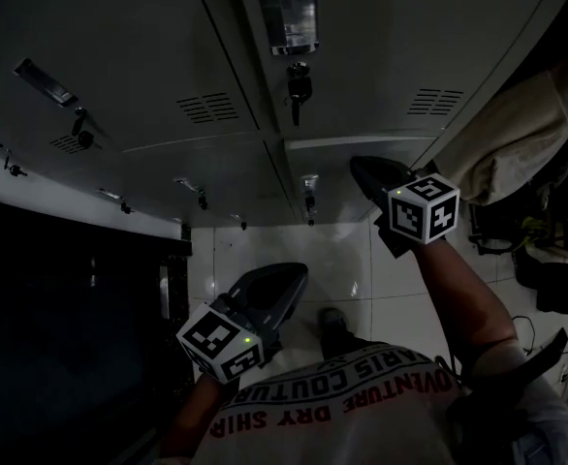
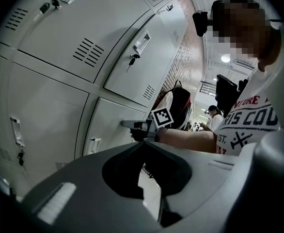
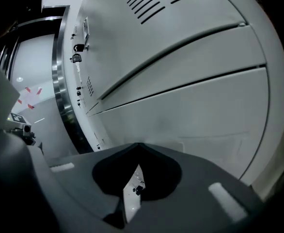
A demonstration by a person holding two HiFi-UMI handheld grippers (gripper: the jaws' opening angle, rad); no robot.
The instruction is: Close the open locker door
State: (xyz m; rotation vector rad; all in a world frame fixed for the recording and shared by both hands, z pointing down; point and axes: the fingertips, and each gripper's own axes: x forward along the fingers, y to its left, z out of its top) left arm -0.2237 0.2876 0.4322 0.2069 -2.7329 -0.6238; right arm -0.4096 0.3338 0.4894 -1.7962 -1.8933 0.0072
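Grey lockers fill the wall ahead. My right gripper (image 1: 359, 168) is shut, with its tip at a lower locker door (image 1: 347, 158), touching it or very nearly. The left gripper view shows that same gripper (image 2: 126, 124) against the door (image 2: 110, 123), whose handle (image 2: 93, 144) is to the left of the tip. From the right gripper view (image 3: 138, 145) the door (image 3: 195, 115) fills the frame at close range. I cannot tell if the door sits flush. My left gripper (image 1: 299, 274) hangs shut and empty over the floor, away from the lockers (image 2: 143, 144).
Upper locker doors carry keys in their locks (image 1: 297, 90). A black opening or panel (image 1: 71, 318) takes up the left side. Bags and cloth (image 1: 517, 134) hang at the right, beside a backpack (image 2: 181, 106). Pale floor tiles (image 1: 342, 250) lie below. Another person (image 2: 212, 118) stands far off.
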